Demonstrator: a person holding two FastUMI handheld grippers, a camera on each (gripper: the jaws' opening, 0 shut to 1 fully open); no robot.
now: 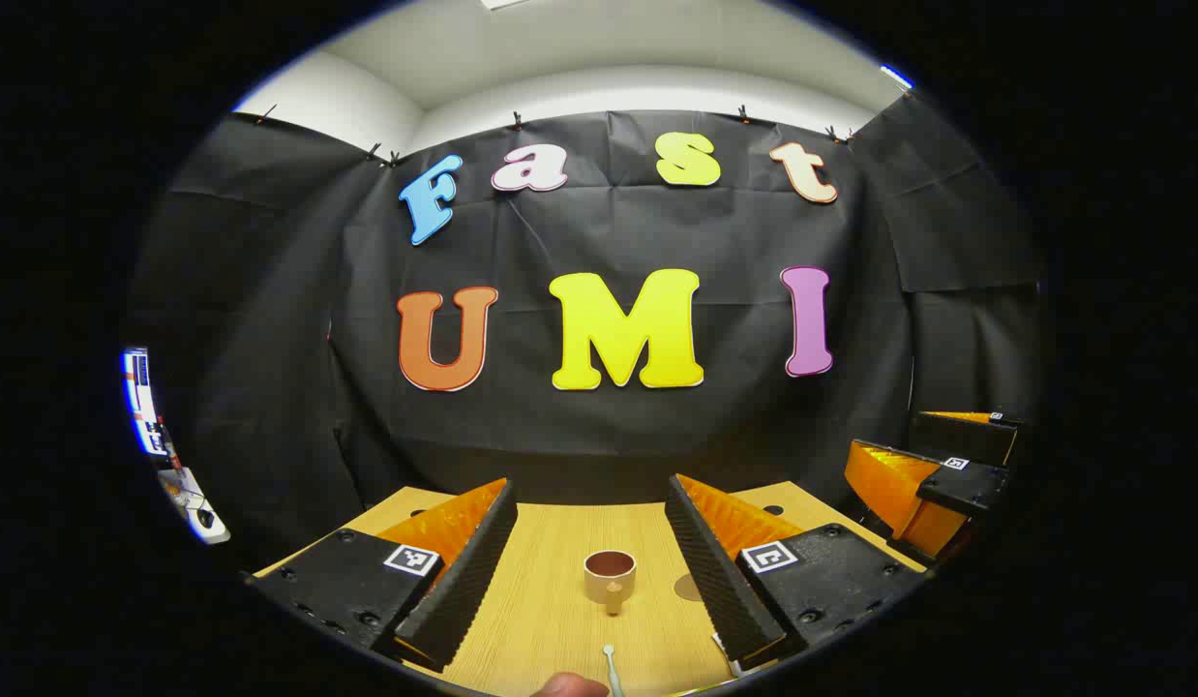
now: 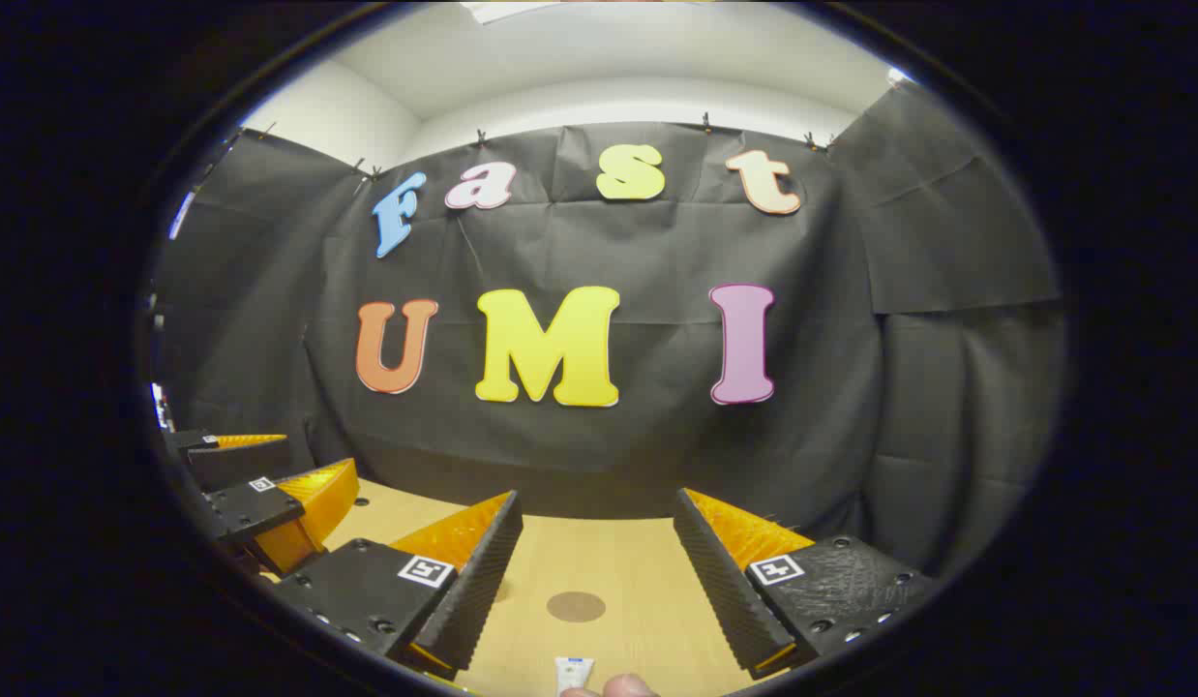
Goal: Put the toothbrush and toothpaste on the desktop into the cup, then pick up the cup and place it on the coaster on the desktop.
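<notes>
In the left gripper view, the left gripper (image 1: 591, 542) hangs above the wooden tabletop (image 1: 541, 620) with its two fingers spread wide and nothing between them. Straight ahead in the gap between those fingers stands the cup (image 1: 610, 578), upright, its dark inside showing and its handle turned toward the camera. Nearer than the cup, at the bottom edge, lies the head end of the toothbrush (image 1: 610, 668), and just beside it a fingertip (image 1: 570, 686) of the person pokes into view. To the right of the cup, partly hidden behind the right-hand finger, a flat round coaster (image 1: 688, 587) lies on the tabletop, apart from the cup. Farther right and beyond, the right gripper (image 1: 933, 474) shows at the edge, its jaws parted. In the right gripper view, the right gripper (image 2: 595, 542) is likewise released, fingers wide apart and empty, over the same tabletop (image 2: 638, 571). Between its fingers, a little ahead, lies the round brown coaster (image 2: 575, 606), flat and bare. Closer in, at the bottom edge, the end of the toothpaste tube (image 2: 573, 671) lies on the wood, with a fingertip (image 2: 626, 685) just beside it. Off to the left, the left gripper (image 2: 270, 474) appears, its jaws open too.
</notes>
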